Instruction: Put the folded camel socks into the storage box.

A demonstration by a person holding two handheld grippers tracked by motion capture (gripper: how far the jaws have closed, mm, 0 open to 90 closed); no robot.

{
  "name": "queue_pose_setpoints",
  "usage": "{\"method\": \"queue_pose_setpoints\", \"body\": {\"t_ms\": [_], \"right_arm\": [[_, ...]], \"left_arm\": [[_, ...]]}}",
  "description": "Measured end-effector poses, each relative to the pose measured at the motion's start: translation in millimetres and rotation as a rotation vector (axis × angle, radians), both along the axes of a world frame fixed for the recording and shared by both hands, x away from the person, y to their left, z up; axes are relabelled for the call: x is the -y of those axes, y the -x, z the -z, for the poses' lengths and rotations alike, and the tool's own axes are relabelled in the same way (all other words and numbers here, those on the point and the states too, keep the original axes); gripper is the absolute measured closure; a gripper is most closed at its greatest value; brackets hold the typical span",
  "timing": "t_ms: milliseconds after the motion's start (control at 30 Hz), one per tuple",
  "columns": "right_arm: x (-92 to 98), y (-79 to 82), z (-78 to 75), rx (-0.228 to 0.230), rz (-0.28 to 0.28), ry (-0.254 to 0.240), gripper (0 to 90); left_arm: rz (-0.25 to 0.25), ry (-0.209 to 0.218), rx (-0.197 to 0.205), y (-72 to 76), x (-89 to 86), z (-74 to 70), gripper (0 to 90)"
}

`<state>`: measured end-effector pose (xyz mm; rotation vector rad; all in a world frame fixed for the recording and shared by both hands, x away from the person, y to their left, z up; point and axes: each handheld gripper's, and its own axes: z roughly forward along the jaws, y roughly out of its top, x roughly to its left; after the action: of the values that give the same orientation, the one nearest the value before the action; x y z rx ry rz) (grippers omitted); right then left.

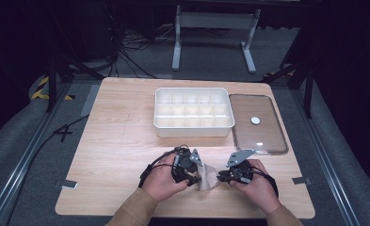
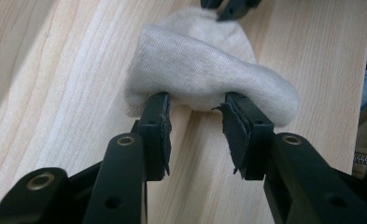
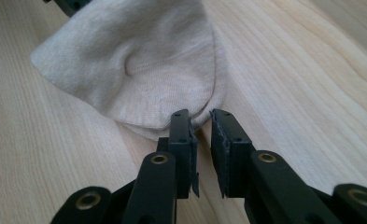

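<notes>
A beige sock lies bunched on the wooden table near its front edge, between my two grippers. My left gripper points at it from the left. In the left gripper view its jaws stand well apart, with the tips tucked under the sock edge, and the pads do not press on it. My right gripper faces it from the right. Its jaws stand only a narrow gap apart, the sock hem just at their tips and bare wood showing between the pads.
A white tray divided into several compartments stands at the table's middle back. To its right lies a clear lid with a white knob. Bare tabletop spreads to the left. A person's hands and tan sleeves come in from the bottom.
</notes>
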<state>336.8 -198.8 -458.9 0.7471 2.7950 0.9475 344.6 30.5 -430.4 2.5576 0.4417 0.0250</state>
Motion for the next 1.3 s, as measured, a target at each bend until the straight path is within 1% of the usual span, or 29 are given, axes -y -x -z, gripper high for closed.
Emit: {"method": "queue_pose_setpoints", "body": {"t_ms": [133,200,333,400,433,567,633,733,800,833,867,1033,1067,1100,1133,1167,1200,1267,1300], "right_arm": [[-8.1,2.7,2.5,0.004,-0.015,-0.008,77.0],[-11.3,3.7,3.1,0.007,-0.019,-0.009,77.0],[-16.8,5.5,4.2,0.009,-0.030,-0.017,77.0],[-18.3,5.9,4.5,0.008,-0.040,-0.019,77.0],[-19.3,6.3,4.8,0.010,-0.035,-0.020,77.0],[-21.2,7.2,5.4,0.005,-0.036,-0.026,77.0],[-21.9,7.4,5.7,0.002,-0.038,-0.028,77.0],[-22.1,7.5,5.8,0.002,-0.037,-0.028,77.0],[-22.0,7.5,5.7,0.001,-0.036,-0.028,77.0],[-22.0,7.5,5.7,0.001,-0.036,-0.028,77.0],[-22.1,7.5,5.7,0.001,-0.036,-0.028,76.9],[-20.1,6.6,4.4,-0.011,-0.035,-0.031,74.5],[-15.6,5.1,1.3,-0.033,-0.021,-0.057,73.1],[-12.7,4.5,-1.3,-0.041,-0.011,-0.071,73.0],[-9.2,3.3,-4.5,-0.030,-0.001,-0.079,72.5],[-9.2,3.3,-4.5,-0.030,-0.001,-0.079,72.5],[-7.0,2.9,-7.3,-0.024,0.011,-0.088,72.2],[-2.1,2.5,-16.5,-0.013,0.043,-0.135,70.3],[-1.6,2.6,-19.6,-0.010,0.060,-0.164,67.8]], "left_arm": [[0.014,0.016,0.018,0.4,0.5,-1.6,62.0],[0.008,0.018,0.021,1.0,1.0,-1.7,61.8],[0.014,0.022,0.028,1.0,2.7,-0.9,61.8],[0.009,0.017,0.025,1.3,3.4,-1.2,61.7],[0.008,0.021,0.028,1.5,3.9,-0.9,61.8],[0.016,0.025,0.031,2.4,7.4,1.1,61.8],[0.026,0.014,0.029,2.5,9.6,2.3,61.3],[0.030,0.016,0.030,2.7,11.6,5.2,60.4],[0.021,0.020,0.031,3.2,12.1,7.3,60.2],[0.019,0.012,0.024,3.2,12.2,7.1,60.3],[0.004,0.012,0.016,3.8,12.5,7.2,60.3],[-0.002,0.002,0.015,4.4,12.7,6.6,60.2],[0.004,0.001,0.021,4.4,12.6,6.2,60.1],[0.004,0.001,0.021,4.4,12.5,6.1,60.1],[0.003,0.000,0.021,4.3,12.4,6.0,60.1],[0.003,0.000,0.021,4.3,12.4,6.0,60.1],[0.002,0.000,0.019,4.2,12.4,5.9,60.1],[0.000,0.000,0.020,4.5,12.7,5.8,60.0],[0.003,-0.002,0.022,4.4,12.8,5.6,60.0]]}}
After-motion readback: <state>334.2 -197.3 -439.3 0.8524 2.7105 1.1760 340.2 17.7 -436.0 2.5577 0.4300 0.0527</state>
